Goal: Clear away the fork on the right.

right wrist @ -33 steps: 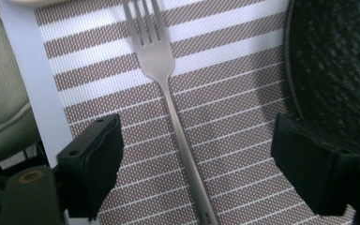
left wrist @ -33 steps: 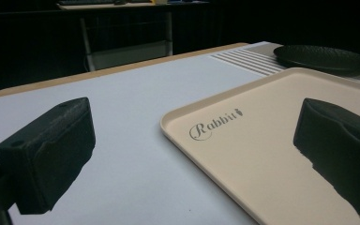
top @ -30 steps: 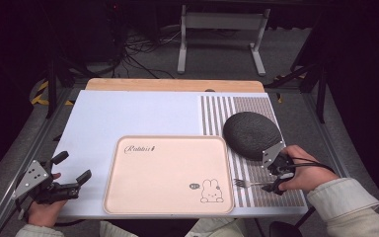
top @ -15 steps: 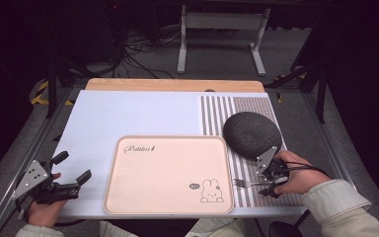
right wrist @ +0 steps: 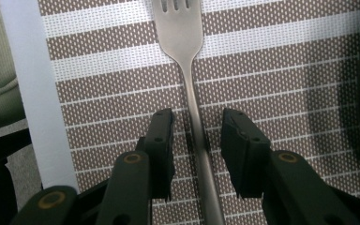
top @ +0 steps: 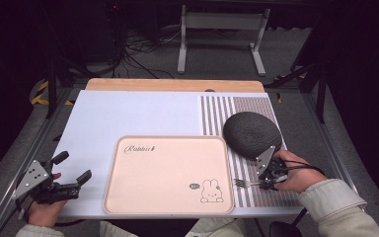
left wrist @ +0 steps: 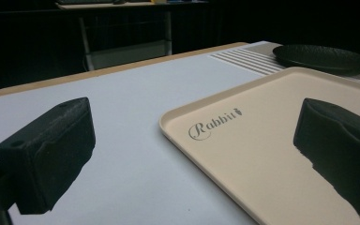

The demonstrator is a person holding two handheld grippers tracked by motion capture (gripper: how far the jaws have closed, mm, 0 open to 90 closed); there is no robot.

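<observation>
I have the right hand-held gripper down over the fork, which lies flat on the striped placemat at the right of the table, tines pointing toward the pink rabbit tray and just short of its edge. My jaws are released and straddle the handle, one on each side, with a little gap showing on both; nothing is gripped yet. As I read it, the step in hand is closing on that handle. To do it well I would keep the jaws square to the shaft so both pads meet it together, since the handle sits slightly nearer the left jaw and an uneven close could roll or skid the fork across the weave. The metal looks thin and lies tight to the mat, so I judge the jaw tips must stay low against the fabric to catch it at all. The dark round plate sits near on the far side, so I would lift straight up before swinging anywhere. My left hand-held gripper rests at the table's left edge, released and holding nothing, beside the tray.
</observation>
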